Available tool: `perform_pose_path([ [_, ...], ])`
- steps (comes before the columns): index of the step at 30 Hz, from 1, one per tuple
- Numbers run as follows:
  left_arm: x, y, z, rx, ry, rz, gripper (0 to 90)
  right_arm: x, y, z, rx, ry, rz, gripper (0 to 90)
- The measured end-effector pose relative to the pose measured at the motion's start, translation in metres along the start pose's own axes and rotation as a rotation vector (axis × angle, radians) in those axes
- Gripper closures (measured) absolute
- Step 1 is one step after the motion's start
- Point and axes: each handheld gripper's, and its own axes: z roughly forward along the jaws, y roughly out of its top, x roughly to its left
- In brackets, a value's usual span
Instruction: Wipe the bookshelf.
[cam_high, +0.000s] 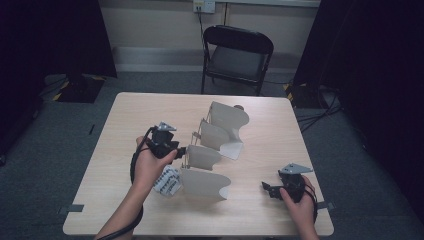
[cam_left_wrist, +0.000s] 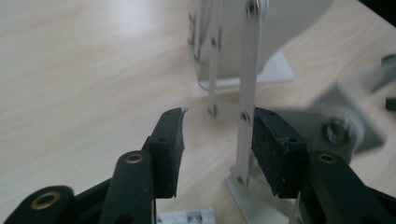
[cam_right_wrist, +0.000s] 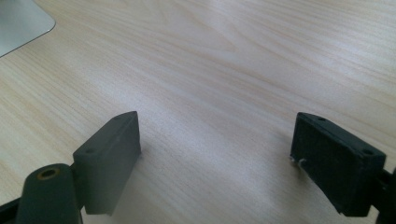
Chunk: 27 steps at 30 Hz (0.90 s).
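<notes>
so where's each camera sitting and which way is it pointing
High view: above the person's side, looking forward and down on the table; forearms and both tools show.
Left gripper view: rides the left tool, facing the white rack; both pads show.
Right gripper view: rides the right tool, facing bare tabletop.
Shared: high and left views show the rack.

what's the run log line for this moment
left gripper: open beside file rack upright strip | right gripper: open, nothing between jaws, over table

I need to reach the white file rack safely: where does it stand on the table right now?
In the high view the white file rack stands mid-table, running from near the far edge toward the person, with the left gripper at its left side.
</notes>
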Motion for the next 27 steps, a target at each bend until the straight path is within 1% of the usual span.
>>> perform_pose_path([
  [1, -0.001, -0.005, 0.001, 0.01, -0.003, 0.01, 53.8, 0.0, 0.0, 0.0, 0.0, -0.001, 0.001, 14.9],
  [2, -0.002, -0.009, 0.003, 0.014, -0.008, 0.011, 53.8, 0.0, 0.0, 0.0, 0.0, -0.001, 0.002, 15.0],
  [3, -0.003, -0.013, 0.004, 0.024, -0.01, 0.024, 54.8, 0.0, 0.0, 0.0, 0.0, -0.001, 0.002, 14.9],
  [4, -0.004, -0.017, 0.005, 0.024, -0.011, 0.027, 55.0, 0.0, 0.0, 0.0, 0.0, -0.001, 0.002, 15.0],
  [5, -0.004, -0.02, 0.006, 0.027, -0.017, 0.024, 55.0, 0.0, 0.0, 0.0, 0.0, -0.001, 0.002, 15.0],
  [7, -0.005, -0.025, 0.008, 0.027, -0.023, 0.021, 57.8, 0.0, 0.0, 0.0, 0.0, -0.001, 0.002, 14.9],
  [8, -0.006, -0.027, 0.008, 0.024, -0.02, 0.025, 57.8, 0.0, 0.0, 0.0, 0.0, -0.001, 0.002, 14.9],
  [9, -0.007, -0.028, 0.008, 0.021, -0.022, 0.029, 59.8, 0.0, 0.0, 0.0, 0.0, -0.001, 0.002, 14.9],
  [10, -0.008, -0.03, 0.008, 0.01, -0.024, 0.021, 59.8, 0.0, 0.0, 0.0, 0.0, -0.001, 0.002, 14.9],
  [11, -0.01, -0.031, 0.009, 0.005, -0.026, 0.015, 60.1, 0.0, 0.0, 0.0, 0.0, -0.001, 0.002, 14.9],
  [13, -0.013, -0.031, 0.008, 0.016, -0.034, 0.038, 60.3, 0.0, 0.0, 0.0, 0.0, -0.001, 0.002, 14.9],
  [15, -0.018, -0.032, 0.01, 0.006, -0.039, 0.034, 60.9, 0.0, 0.0, 0.0, 0.0, -0.001, 0.002, 14.9],
  [18, -0.024, -0.033, 0.012, 0.008, -0.051, 0.043, 61.2, 0.0, 0.0, 0.0, 0.0, -0.002, 0.003, 14.9],
  [22, -0.036, -0.036, 0.016, 0.022, -0.07, 0.053, 61.5, 0.0, 0.0, 0.0, 0.0, -0.002, 0.003, 14.9],
  [24, -0.042, -0.038, 0.019, 0.016, -0.081, 0.056, 61.5, 0.0, 0.0, 0.0, 0.0, -0.002, 0.003, 14.9],
  [25, -0.045, -0.038, 0.02, 0.016, -0.084, 0.068, 61.5, 0.0, 0.0, 0.0, 0.0, -0.002, 0.003, 14.9],
  [27, -0.053, -0.04, 0.024, 0.007, -0.101, 0.061, 61.6, 0.0, 0.0, 0.0, 0.0, -0.003, 0.004, 14.9],
])
